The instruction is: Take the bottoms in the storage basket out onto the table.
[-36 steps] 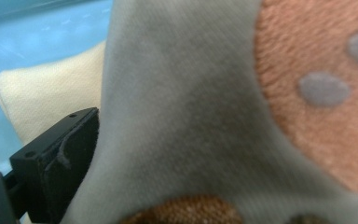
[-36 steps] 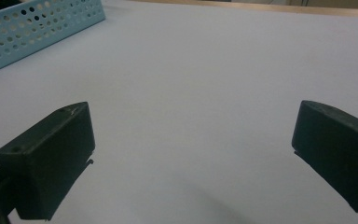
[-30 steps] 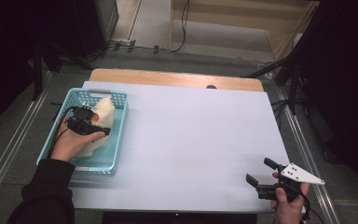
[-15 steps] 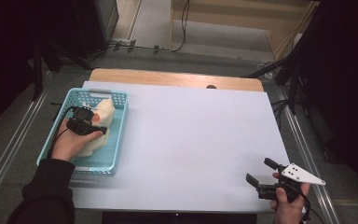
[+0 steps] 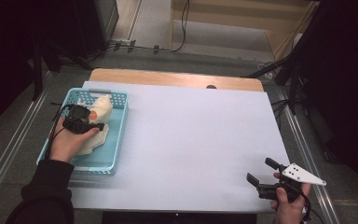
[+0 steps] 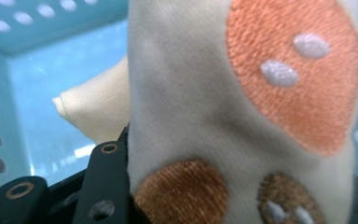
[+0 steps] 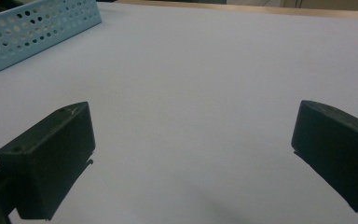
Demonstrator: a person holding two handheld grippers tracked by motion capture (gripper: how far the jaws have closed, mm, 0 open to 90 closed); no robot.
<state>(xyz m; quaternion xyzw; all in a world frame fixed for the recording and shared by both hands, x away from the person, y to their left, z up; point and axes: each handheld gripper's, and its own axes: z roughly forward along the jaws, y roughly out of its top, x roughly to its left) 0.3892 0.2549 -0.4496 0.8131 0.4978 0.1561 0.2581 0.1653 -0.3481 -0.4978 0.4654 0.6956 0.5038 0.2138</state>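
The cream plush toy (image 5: 99,122) lies inside the blue basket (image 5: 117,140), long axis along the basket's length; the left claw (image 5: 91,126), inside the basket too, has just been closing and now grasps it; the right claw (image 5: 260,176), released, rests on the desk (image 5: 196,140) well apart from the basket.

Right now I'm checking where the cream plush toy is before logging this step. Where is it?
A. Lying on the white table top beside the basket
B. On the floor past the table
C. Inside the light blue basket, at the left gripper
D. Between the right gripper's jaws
C: the high view shows the cream plush toy inside the light blue basket, with the left gripper on it; the right gripper hangs open over the bare table.
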